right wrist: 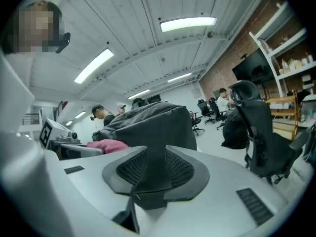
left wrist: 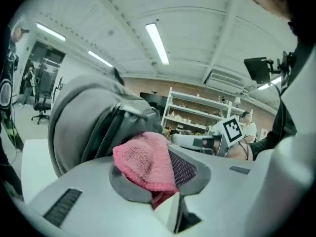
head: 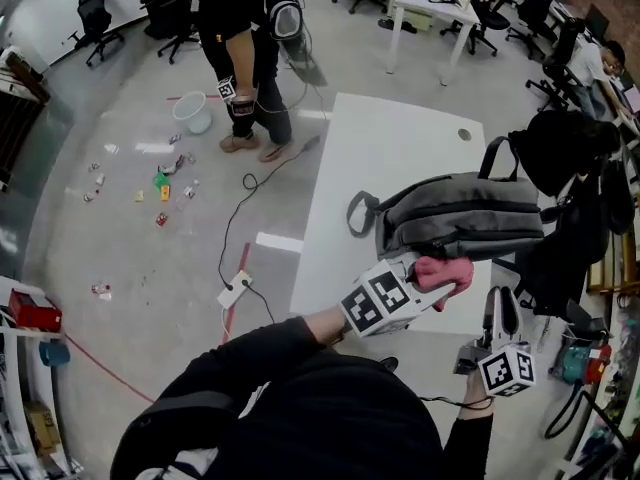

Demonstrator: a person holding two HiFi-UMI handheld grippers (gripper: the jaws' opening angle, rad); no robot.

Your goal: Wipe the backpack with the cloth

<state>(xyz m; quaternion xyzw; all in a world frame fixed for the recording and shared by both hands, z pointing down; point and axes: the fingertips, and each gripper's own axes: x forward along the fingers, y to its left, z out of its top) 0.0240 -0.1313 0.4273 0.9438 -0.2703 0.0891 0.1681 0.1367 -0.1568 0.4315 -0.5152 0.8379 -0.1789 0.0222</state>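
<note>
Left tongs (head: 428,280) pinch our pink knitted cloth (head: 448,272), right tongs (head: 500,298) gape empty; grey fabric backpack (head: 460,218) just ahead, we reckon wiping's all left

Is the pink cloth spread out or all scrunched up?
Scrunched up: the left gripper pinches the pink cloth as a bunched wad between its fingers.

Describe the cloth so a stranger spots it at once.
Start at the white table with the grey backpack lying on it. By the backpack's near edge, the left gripper clamps the cloth: pink, knitted, the only pink thing at the table.
</note>
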